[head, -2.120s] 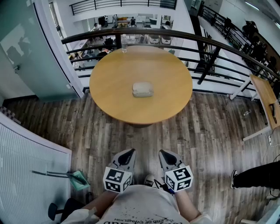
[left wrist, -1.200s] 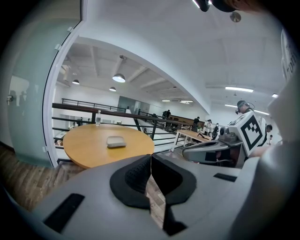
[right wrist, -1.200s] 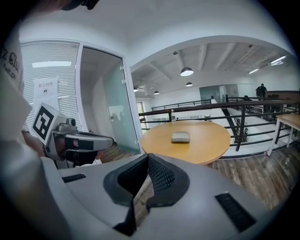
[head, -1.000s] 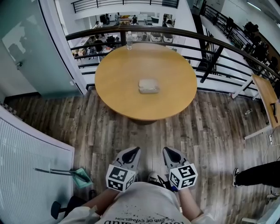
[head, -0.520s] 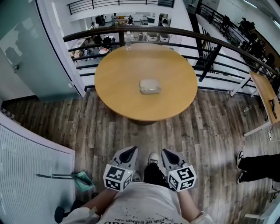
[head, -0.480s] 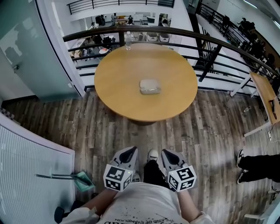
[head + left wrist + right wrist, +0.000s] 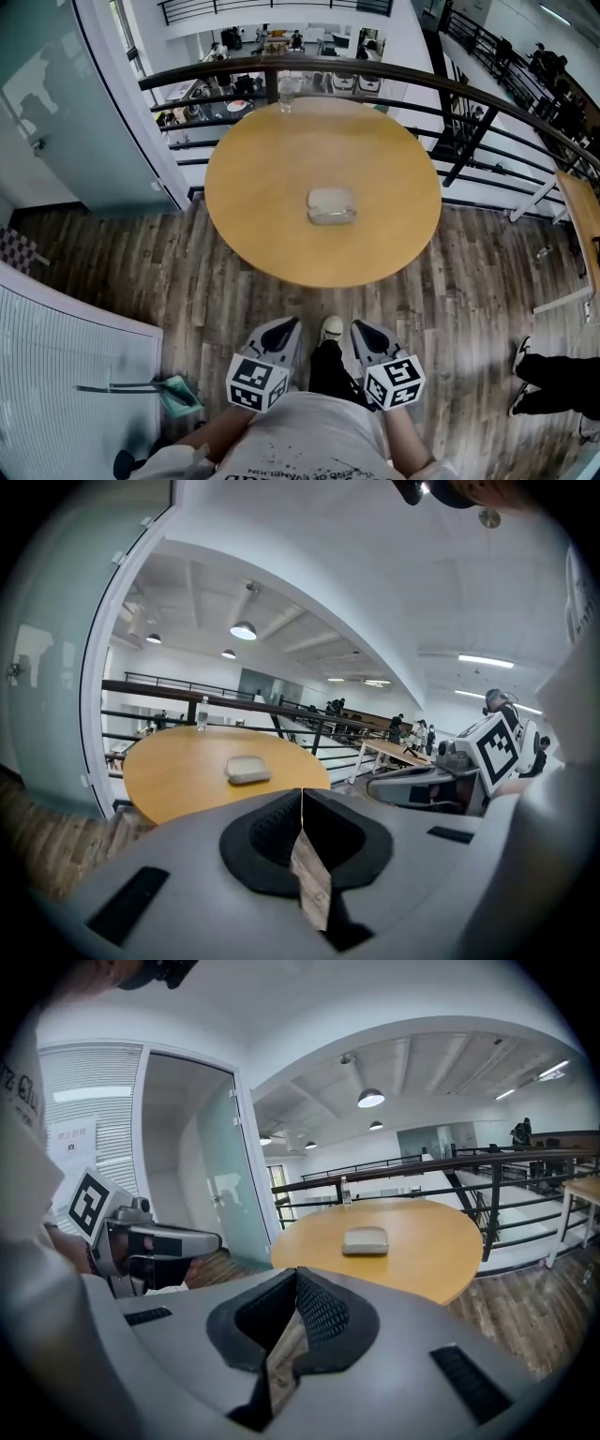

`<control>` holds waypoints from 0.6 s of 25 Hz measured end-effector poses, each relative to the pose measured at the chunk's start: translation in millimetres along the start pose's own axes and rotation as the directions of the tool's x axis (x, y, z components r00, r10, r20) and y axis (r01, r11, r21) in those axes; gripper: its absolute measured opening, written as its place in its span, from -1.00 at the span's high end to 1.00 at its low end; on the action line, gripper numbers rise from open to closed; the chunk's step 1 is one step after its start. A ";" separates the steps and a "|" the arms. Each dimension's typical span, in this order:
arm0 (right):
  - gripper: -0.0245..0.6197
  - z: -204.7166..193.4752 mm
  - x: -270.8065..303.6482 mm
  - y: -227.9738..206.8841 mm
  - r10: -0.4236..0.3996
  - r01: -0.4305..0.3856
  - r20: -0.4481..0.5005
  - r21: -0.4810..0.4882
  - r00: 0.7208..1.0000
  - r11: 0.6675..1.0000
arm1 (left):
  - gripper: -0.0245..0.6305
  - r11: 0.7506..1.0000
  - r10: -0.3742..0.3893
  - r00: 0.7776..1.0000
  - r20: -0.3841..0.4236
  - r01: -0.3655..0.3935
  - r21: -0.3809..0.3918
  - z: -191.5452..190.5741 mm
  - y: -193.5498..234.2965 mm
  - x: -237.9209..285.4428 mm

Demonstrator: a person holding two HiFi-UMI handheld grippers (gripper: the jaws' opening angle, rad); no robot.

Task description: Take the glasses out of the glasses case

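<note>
Case (image 7: 332, 204) lies closed at the centre of the table (image 7: 253, 178), well apart from me; my left gripper (image 7: 285, 323) and right gripper (image 7: 360, 326) hang near my waist, jaws together, empty.

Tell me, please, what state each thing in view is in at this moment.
glasses case: closed, lying flat on the table.
left gripper: shut, empty, short of the table.
right gripper: shut, empty, short of the table.
bottle: upright at the table's far edge.
</note>
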State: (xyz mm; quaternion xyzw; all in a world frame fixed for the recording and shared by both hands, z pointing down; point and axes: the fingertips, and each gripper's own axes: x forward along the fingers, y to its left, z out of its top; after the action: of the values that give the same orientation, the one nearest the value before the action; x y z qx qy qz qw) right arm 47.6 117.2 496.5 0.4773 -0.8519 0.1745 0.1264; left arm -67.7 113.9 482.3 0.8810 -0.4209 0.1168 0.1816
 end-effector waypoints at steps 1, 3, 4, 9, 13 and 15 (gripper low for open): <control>0.85 6.8 9.9 -9.9 0.005 -0.005 0.002 -0.006 1.000 1.000 | 0.85 1.000 -0.002 1.000 0.004 0.002 0.005 6.5 4.0 12.7; 0.85 21.2 29.3 -30.2 0.014 -0.014 0.004 -0.010 1.000 1.000 | 0.85 1.000 -0.001 1.000 0.010 0.001 0.009 21.3 13.8 39.0; 0.85 27.9 38.6 -40.6 0.019 -0.019 0.002 -0.010 1.000 1.000 | 0.85 1.000 0.003 1.000 0.011 -0.003 0.004 28.9 19.1 52.2; 0.85 59.3 86.0 -87.2 0.050 -0.051 -0.011 -0.024 0.999 0.998 | 0.85 1.000 0.023 1.000 0.013 -0.023 -0.018 63.1 45.0 107.2; 0.85 82.8 114.3 -128.5 0.073 -0.074 -0.013 -0.031 0.997 0.997 | 0.85 0.999 0.046 0.999 0.018 -0.045 -0.031 88.0 61.6 155.1; 0.85 90.9 126.2 -149.3 0.083 -0.084 -0.020 -0.030 0.996 0.996 | 0.85 0.998 0.052 0.998 0.023 -0.051 -0.039 99.8 66.3 177.9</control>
State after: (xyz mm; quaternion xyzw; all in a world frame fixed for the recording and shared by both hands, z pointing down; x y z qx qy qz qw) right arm 106.6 -90.0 488.7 0.4375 -0.8725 0.1710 0.1344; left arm -4.4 -90.7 470.3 0.8676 -0.4479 0.1028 0.1903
